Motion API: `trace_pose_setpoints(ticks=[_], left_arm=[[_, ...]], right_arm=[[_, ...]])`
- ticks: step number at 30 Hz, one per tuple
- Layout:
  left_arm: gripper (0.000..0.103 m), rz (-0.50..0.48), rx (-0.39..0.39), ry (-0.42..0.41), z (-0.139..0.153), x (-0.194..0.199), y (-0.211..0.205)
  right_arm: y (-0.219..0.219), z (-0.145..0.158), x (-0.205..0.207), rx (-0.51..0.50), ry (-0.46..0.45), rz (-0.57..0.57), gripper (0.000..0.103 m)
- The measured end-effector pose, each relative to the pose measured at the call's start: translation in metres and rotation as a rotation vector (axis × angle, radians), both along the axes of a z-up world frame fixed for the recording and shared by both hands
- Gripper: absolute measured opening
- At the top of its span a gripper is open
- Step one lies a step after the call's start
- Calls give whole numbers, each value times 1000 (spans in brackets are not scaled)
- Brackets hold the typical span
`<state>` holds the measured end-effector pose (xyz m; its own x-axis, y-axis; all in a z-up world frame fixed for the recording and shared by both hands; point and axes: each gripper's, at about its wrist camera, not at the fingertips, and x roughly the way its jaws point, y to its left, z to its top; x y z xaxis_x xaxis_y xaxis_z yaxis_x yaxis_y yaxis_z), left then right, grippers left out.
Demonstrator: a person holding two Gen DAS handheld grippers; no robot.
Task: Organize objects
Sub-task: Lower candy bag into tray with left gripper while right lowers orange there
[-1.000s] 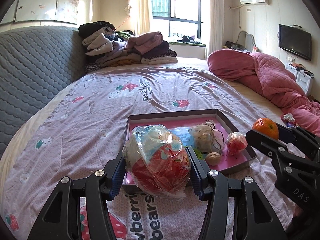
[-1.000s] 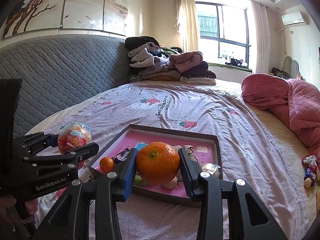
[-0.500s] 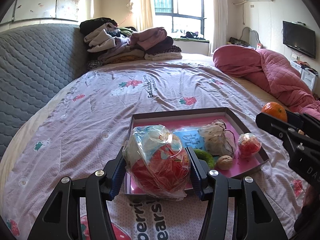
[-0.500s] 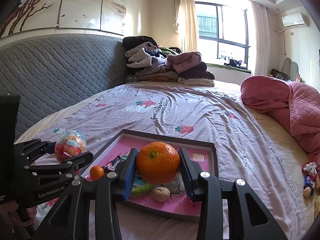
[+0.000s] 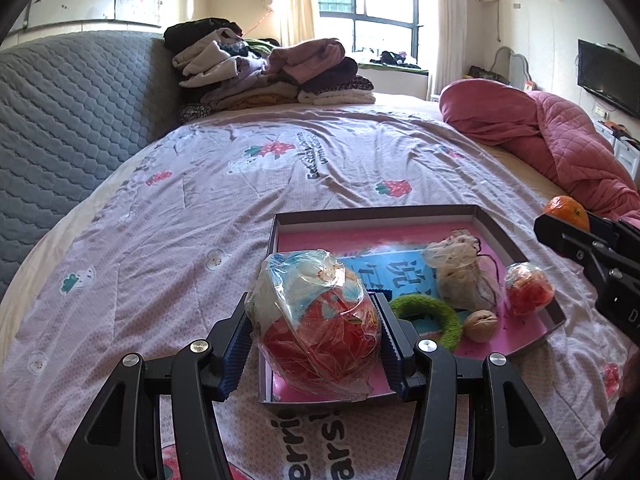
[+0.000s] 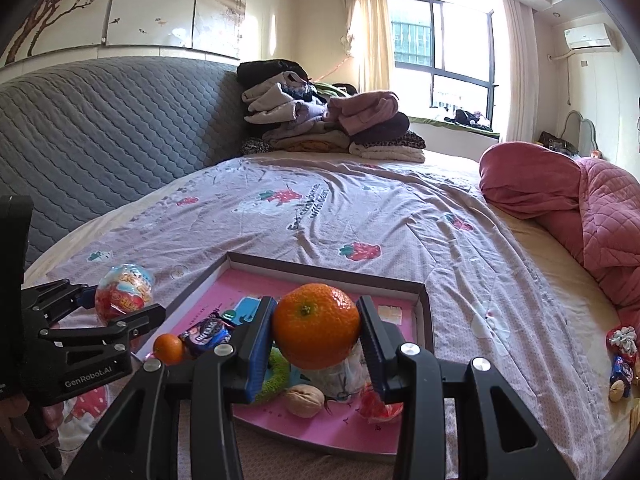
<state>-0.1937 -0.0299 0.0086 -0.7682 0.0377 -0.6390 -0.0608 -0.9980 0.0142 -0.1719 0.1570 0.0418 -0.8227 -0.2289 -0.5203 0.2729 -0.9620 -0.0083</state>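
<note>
holding steady: left gripper (image 5: 316,326) is clamped on a plastic-wrapped ball (image 5: 316,316), blue pads pressed to both its sides, jaws spread fairly wide around it. that ball hangs over the near left corner of the tray (image 5: 376,213), not resting on it. right gripper (image 6: 316,338) is pinching an orange (image 6: 316,332) between its pads, jaws narrower, fruit held above the tray's middle, clear of the pink floor.

tray is a shallow box with a grey rim and pink inside, sitting on the strawberry-print bedspread (image 5: 240,208). inside the tray: a blue card (image 5: 394,270) flat near the centre, a green fuzzy ring (image 5: 430,314) on the near side of the card, a walnut (image 5: 480,325) just right of the ring, a mesh pouch (image 5: 460,276) behind the walnut, a small red wrapped ball (image 5: 528,288) by the tray's right wall. right wrist view also shows a small orange (image 6: 168,349) and a dark snack packet (image 6: 206,332) at the tray's left edge, touching or nearly so; can't tell if the small orange sits inside the rim.

right of the tray, well apart, a few wrapped candies (image 6: 622,354) lie on the bedspread. beyond the tray: folded clothes pile (image 5: 272,76) against the grey headboard (image 5: 72,120), pink quilt (image 5: 552,140) bunched far right of it.
</note>
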Motion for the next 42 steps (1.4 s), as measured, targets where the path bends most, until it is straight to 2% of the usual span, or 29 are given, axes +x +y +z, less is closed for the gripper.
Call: trace_pose_setpoints(ticks=[20,42], left_arm=[[58,-35,-19,-59,-32,-6,11],[57,-117,-12,-72,-46,-4,25]], right_arm=[[-8,-37,-24,57,-72,8,41],[-23,-70,-40,105,-148,45,41]])
